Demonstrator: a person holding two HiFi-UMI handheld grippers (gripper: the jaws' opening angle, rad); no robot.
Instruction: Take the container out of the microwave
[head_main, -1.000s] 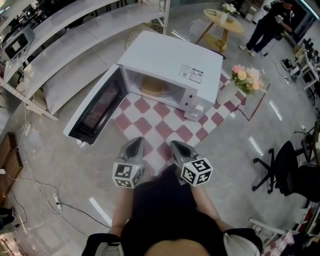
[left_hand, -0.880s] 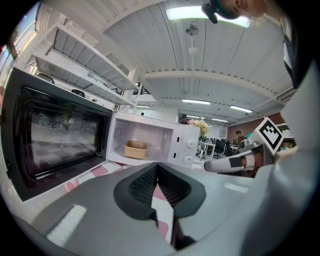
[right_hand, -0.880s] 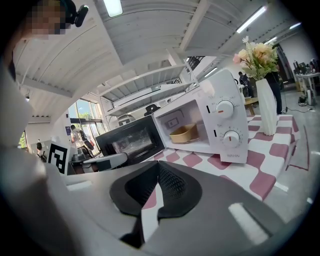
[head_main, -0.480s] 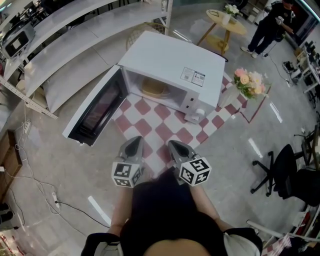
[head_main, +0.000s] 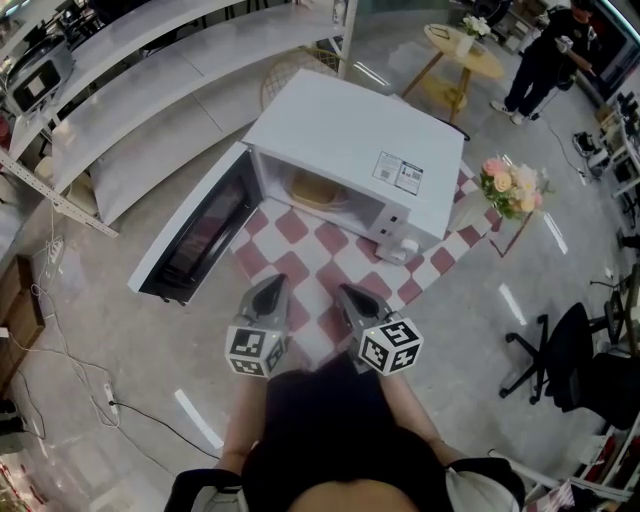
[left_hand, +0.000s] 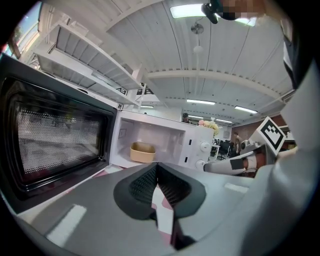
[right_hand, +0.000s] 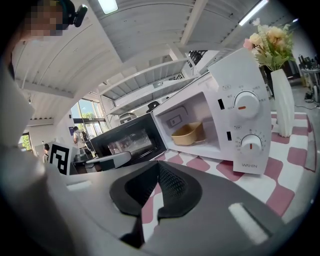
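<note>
A white microwave (head_main: 360, 150) stands on a red-and-white checked cloth (head_main: 330, 250), its door (head_main: 195, 228) swung wide to the left. Inside sits a tan container (head_main: 312, 187) (left_hand: 142, 152) (right_hand: 189, 133). My left gripper (head_main: 272, 287) (left_hand: 157, 166) and right gripper (head_main: 345, 292) (right_hand: 158, 165) hang side by side over the cloth's near edge, well short of the microwave opening. Both are shut with nothing between the pads. Each points toward the open cavity.
A white vase of flowers (head_main: 510, 188) stands right of the microwave. White shelving (head_main: 150, 70) runs along the left. A round wooden table (head_main: 462, 50) and a standing person (head_main: 545, 55) are behind; an office chair (head_main: 560, 350) is at right. A power strip (head_main: 110, 398) lies on the floor at left.
Both grippers have crept forward a little toward the microwave, staying shut. The view has shifted so the microwave sits slightly higher and further right.
</note>
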